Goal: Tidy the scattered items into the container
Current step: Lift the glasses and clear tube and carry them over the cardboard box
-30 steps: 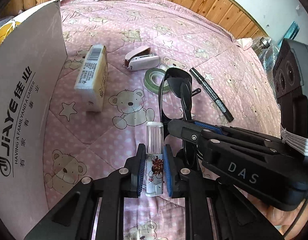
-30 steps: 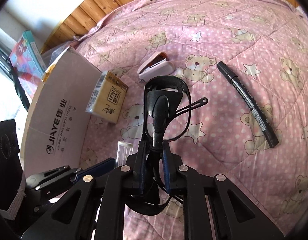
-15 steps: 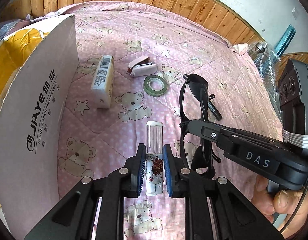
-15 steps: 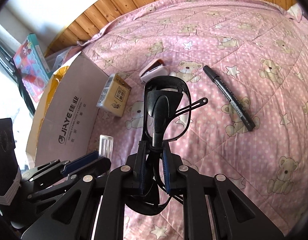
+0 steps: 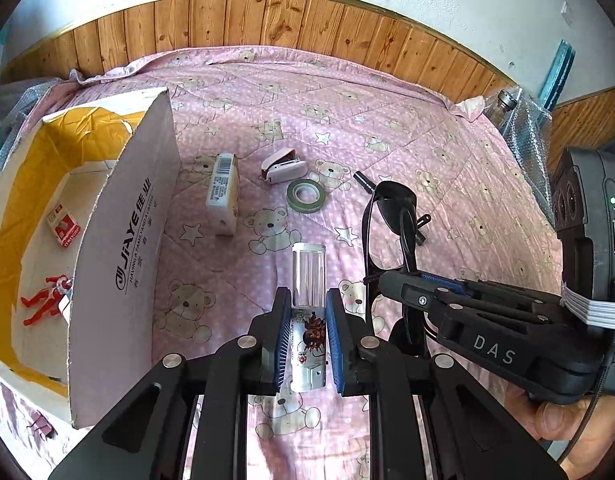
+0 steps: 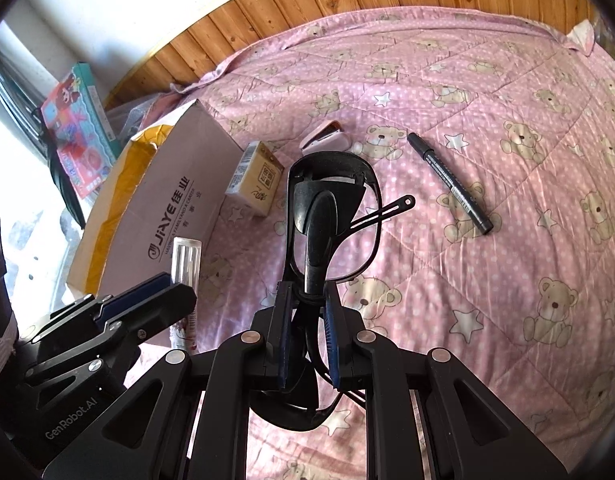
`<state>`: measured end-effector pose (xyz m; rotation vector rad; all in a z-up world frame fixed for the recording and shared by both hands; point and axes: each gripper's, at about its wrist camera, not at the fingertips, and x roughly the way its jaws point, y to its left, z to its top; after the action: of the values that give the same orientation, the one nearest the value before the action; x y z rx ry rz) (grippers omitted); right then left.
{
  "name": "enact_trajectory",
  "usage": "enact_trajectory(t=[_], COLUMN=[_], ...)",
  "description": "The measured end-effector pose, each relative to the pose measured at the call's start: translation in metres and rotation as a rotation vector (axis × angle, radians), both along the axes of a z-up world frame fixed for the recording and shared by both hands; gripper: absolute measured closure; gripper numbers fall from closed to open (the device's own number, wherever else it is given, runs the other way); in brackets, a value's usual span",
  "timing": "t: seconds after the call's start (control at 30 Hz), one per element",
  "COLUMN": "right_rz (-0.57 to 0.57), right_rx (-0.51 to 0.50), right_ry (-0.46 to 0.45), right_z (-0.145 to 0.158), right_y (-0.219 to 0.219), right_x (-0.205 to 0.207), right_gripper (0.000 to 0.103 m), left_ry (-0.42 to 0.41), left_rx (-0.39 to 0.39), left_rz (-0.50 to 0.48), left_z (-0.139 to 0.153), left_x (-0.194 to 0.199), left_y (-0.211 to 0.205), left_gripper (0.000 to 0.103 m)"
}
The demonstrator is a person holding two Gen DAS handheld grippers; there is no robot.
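Closest to me, my left gripper has its fingers clamped on a clear plastic tube with a printed label, held above the pink bear-print bed quilt. Just to its right, my right gripper pinches a pair of black glasses by the folded frame, lenses standing upright ahead of the fingers. A thumb shows under the right handle. To the left stands the open cardboard box, its printed flap raised; inside lie a red toy figure and a small red-and-white packet. Farther out on the quilt rest a cream carton near the box, a green tape roll, a white stapler just beyond it, and a black marker well to the right. Wooden panelling rises behind the bed.
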<state>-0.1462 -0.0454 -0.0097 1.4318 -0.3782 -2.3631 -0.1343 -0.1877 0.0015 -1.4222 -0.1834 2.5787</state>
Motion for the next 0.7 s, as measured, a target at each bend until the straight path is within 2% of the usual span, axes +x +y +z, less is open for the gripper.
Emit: enact_trajectory(t=[0.43, 0.7], right_rz=[0.015, 0.029], right_rx=[0.004, 0.012], right_ry=[0.053, 0.087], right_z=[0.028, 0.045], right_y=[-0.009, -0.017], right_x=[0.034, 0.052], right_gripper=[0.087, 0.087], left_ry=[0.075, 0.134], left_rx=[0.002, -0.032], left_rz=[-0.008, 0.008], left_z=[0.037, 0.058], left_x=[0.030, 0.049], left_y=[0.000, -0.004], left_gripper=[0.085, 0.085])
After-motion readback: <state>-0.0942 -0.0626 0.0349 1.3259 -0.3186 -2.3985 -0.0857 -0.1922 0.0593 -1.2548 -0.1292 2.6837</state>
